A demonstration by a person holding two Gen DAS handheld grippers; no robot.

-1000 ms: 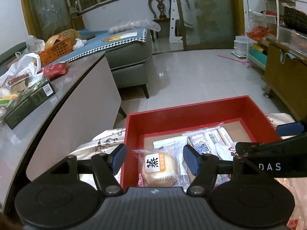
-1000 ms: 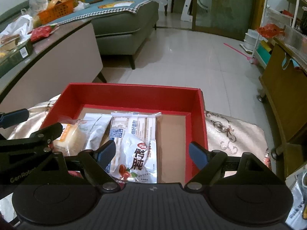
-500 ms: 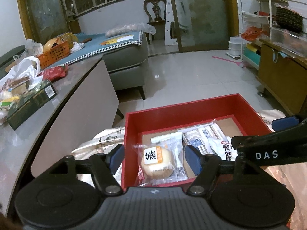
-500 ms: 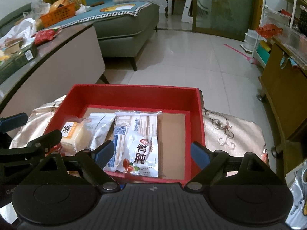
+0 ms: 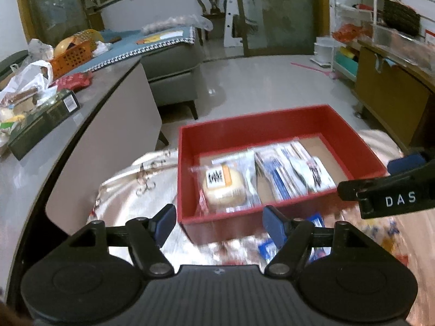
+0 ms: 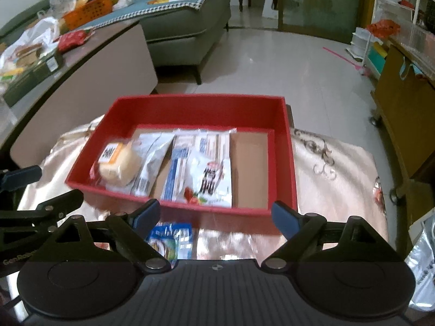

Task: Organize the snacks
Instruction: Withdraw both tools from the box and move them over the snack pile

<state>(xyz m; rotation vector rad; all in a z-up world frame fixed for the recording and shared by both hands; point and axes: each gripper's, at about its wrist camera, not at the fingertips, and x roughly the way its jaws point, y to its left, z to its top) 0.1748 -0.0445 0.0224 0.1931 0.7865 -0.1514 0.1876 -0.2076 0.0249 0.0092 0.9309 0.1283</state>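
A red box (image 5: 272, 125) (image 6: 195, 103) stands on a patterned cloth. Inside it lie a round bun in a clear wrapper (image 5: 223, 187) (image 6: 117, 163), a white pack (image 6: 152, 160) and white-and-blue snack packs (image 5: 288, 176) (image 6: 209, 179). My left gripper (image 5: 218, 218) is open just short of the box's near wall, with nothing between its fingers. My right gripper (image 6: 215, 214) hovers before the same wall; its jaws are opening and hold nothing. A blue snack packet (image 6: 170, 237) (image 5: 315, 221) lies on the cloth outside the box, under the right gripper's left finger.
A grey counter (image 5: 89, 125) on the left carries a dark box (image 5: 43, 125), an orange basket (image 5: 72, 57) and bags. A grey sofa (image 5: 168, 62) stands behind, a wooden cabinet (image 5: 388, 100) on the right. A silver bag (image 6: 424, 260) sits at the cloth's right edge.
Both grippers have drawn back from the box. The bun that sat between the left fingers now lies in the box ahead of them. Both jaws have widened, and the blue packet has come into view.
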